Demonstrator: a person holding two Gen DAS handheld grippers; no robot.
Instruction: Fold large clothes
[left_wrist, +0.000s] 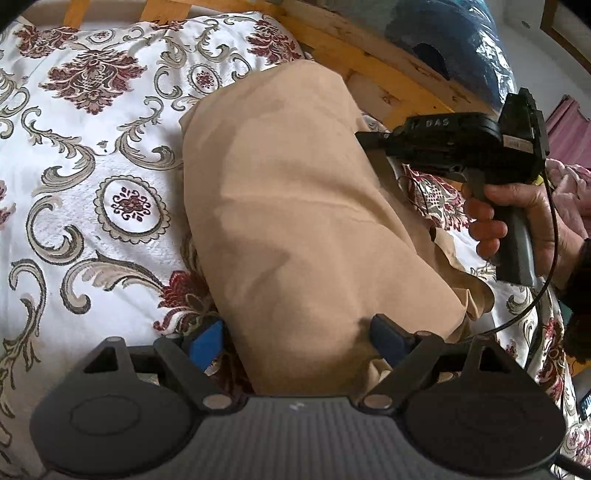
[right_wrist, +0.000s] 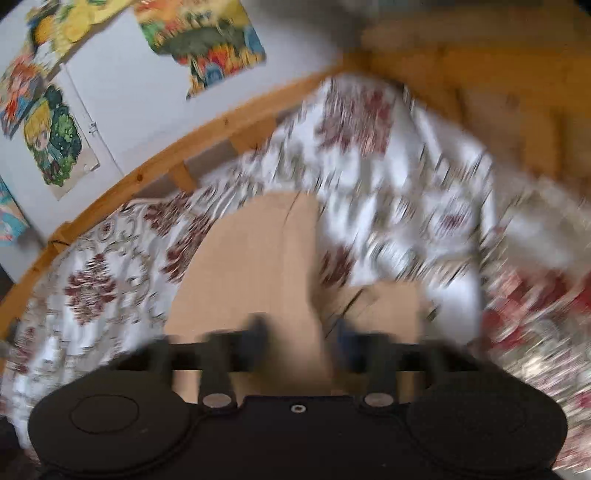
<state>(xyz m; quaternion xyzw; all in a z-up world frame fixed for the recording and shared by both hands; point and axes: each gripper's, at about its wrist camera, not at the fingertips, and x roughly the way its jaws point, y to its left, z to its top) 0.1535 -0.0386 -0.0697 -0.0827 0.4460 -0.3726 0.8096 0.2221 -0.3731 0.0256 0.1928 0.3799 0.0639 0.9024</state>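
A tan garment (left_wrist: 288, 206) lies folded in a long bundle on the floral bedspread (left_wrist: 92, 155). My left gripper (left_wrist: 299, 338) is open, its blue-padded fingers (left_wrist: 205, 341) straddling the near end of the garment. The right gripper's body (left_wrist: 454, 144), held by a hand, hovers by the garment's far right edge. In the blurred right wrist view the right gripper (right_wrist: 299, 336) is partly open over the tan garment (right_wrist: 255, 266), with cloth between its fingers.
A wooden bed frame (left_wrist: 369, 48) runs along the far side, with a blue bag (left_wrist: 454, 40) beyond it. Pink cloth (left_wrist: 569, 177) lies at the right. The right wrist view shows a wall with cartoon posters (right_wrist: 207, 40) behind the wooden rail (right_wrist: 155, 166).
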